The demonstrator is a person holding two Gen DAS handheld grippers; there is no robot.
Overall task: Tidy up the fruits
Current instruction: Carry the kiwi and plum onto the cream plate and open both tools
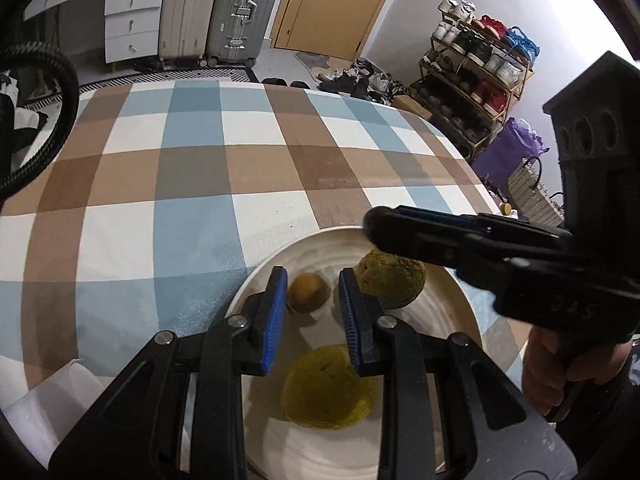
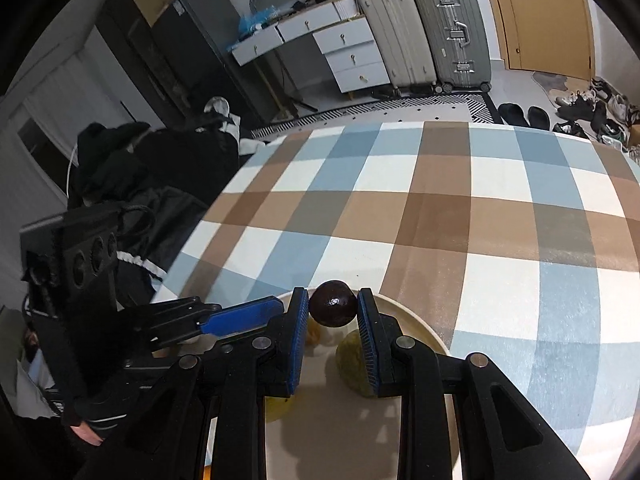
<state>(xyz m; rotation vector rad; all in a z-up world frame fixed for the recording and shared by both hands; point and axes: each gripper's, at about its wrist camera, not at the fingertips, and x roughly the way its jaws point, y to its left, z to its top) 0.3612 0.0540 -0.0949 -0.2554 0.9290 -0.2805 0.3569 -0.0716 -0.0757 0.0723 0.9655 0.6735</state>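
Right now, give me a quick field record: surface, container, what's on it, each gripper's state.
surface: table with checked cloth
container: white plate, near table edge
on plate: small brown fruit, rough green fruit, yellow-green fruit
left gripper: jaws open, empty, over the plate
right gripper: jaws shut on dark round fruit, above the plate

Dark round fruit between right tongs (blue pads) above cream plate
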